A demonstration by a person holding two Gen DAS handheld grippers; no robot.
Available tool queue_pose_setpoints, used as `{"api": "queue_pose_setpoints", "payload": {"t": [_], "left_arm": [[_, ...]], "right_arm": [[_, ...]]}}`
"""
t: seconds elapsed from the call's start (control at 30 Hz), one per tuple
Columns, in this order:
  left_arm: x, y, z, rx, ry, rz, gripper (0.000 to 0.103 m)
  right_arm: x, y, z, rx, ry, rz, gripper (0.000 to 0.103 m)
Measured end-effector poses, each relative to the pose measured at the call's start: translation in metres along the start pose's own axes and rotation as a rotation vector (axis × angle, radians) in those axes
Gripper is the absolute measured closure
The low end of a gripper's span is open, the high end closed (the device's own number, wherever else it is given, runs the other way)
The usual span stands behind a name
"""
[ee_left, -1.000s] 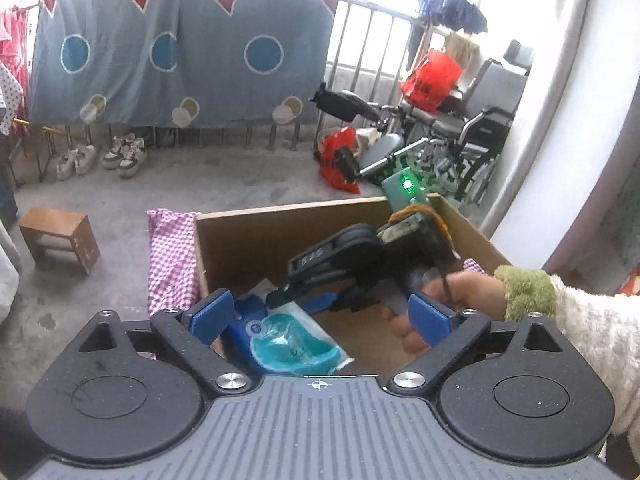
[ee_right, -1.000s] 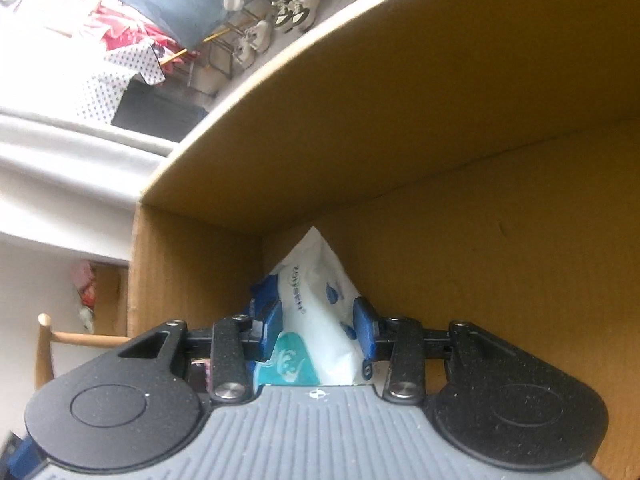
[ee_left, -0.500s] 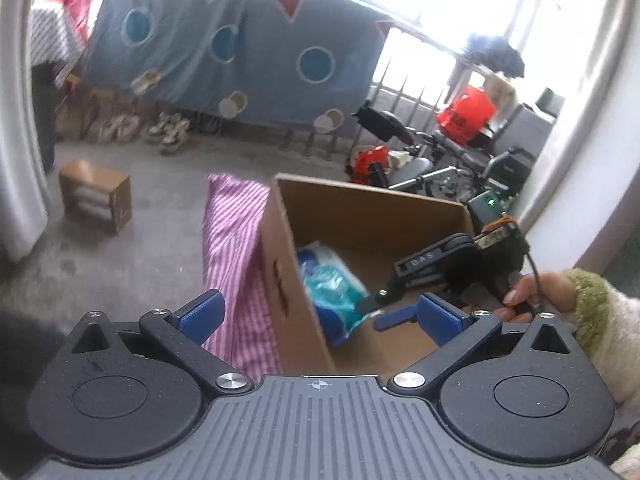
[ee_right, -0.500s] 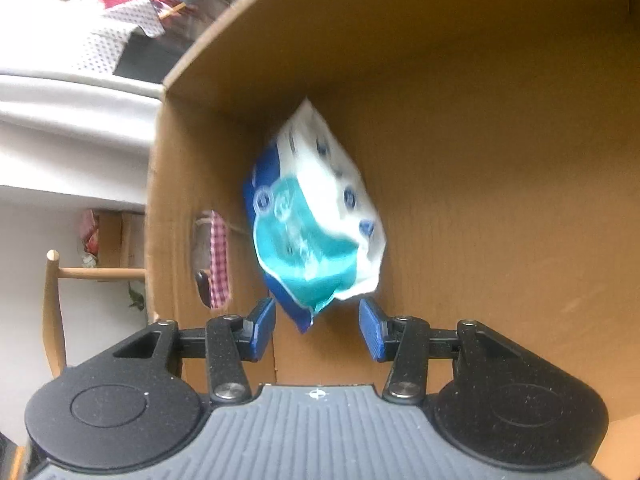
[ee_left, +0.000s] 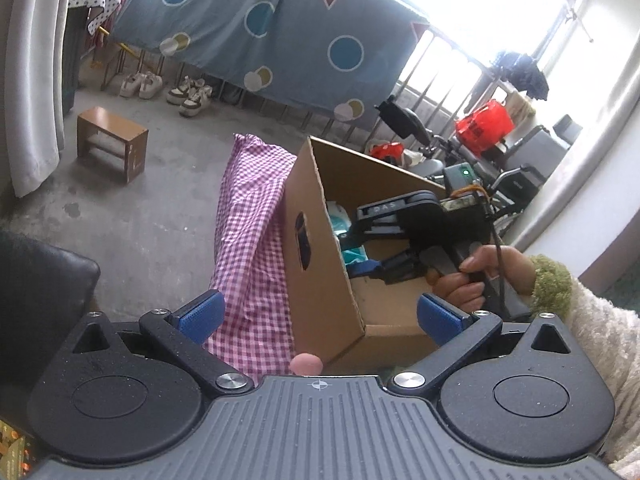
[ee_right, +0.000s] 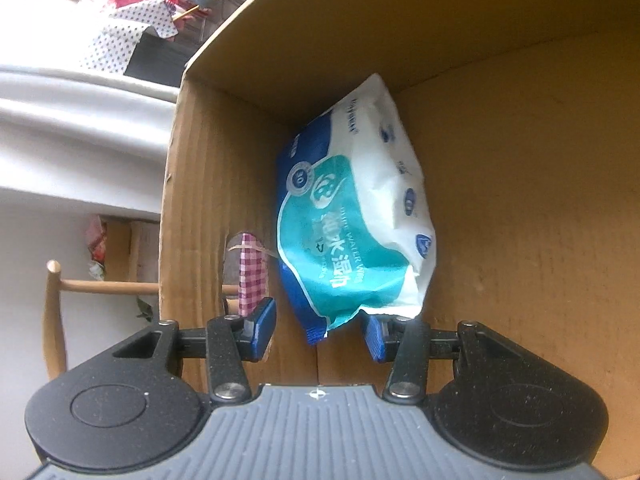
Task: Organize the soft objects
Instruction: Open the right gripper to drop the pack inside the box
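A blue, teal and white pack of wet wipes lies inside the open cardboard box, against its corner. My right gripper is open just behind the pack. The pack's lower corner hangs between the pads, and neither pad presses on it. In the left wrist view the right gripper reaches into the box, held by a hand in a fuzzy sleeve, and a bit of the pack shows over the wall. My left gripper stands wide open outside the box's near corner, holding nothing.
A pink checked cloth hangs down beside the box and shows through its handle hole. On the concrete floor are a wooden stool and shoes. A black cushion lies at the left, wheelchairs behind.
The right gripper has let go of the wipes pack and drawn back; the pack has dropped into the box corner. The left gripper has swung out of the box to its outer corner.
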State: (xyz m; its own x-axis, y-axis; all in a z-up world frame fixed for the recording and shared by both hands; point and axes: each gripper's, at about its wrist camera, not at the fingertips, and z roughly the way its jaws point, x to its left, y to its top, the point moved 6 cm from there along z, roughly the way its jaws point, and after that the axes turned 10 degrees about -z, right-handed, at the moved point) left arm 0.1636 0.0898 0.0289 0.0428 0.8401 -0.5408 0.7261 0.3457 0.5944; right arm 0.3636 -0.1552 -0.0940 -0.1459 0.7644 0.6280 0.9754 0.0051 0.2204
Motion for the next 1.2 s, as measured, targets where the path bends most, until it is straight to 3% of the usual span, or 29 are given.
{"api": "queue_pose_setpoints", "payload": {"t": [0.23, 0.37, 0.53, 0.8, 1.0, 1.2], "left_arm": [[0.001, -0.006, -0.007, -0.011, -0.007, -0.008, 0.0], [-0.001, -0.007, -0.013, -0.015, -0.014, -0.01, 0.0], [-0.012, -0.011, -0.024, -0.028, -0.029, 0.012, 0.0], [-0.042, -0.025, -0.04, -0.05, -0.101, 0.084, 0.0], [-0.083, -0.048, -0.025, 0.024, -0.163, 0.204, 0.0], [-0.132, -0.09, 0.011, 0.134, -0.21, 0.353, 0.001]], "right_arm": [[0.015, -0.007, -0.01, 0.006, 0.01, -0.039, 0.053], [0.023, -0.015, -0.042, -0.053, 0.031, -0.069, 0.052], [0.031, -0.046, -0.111, -0.182, 0.116, -0.098, 0.051], [0.018, -0.13, -0.228, -0.454, 0.218, -0.106, 0.047], [-0.045, -0.204, -0.252, -0.595, 0.221, 0.072, 0.047], [-0.109, -0.255, -0.21, -0.618, 0.259, 0.357, 0.048]]}}
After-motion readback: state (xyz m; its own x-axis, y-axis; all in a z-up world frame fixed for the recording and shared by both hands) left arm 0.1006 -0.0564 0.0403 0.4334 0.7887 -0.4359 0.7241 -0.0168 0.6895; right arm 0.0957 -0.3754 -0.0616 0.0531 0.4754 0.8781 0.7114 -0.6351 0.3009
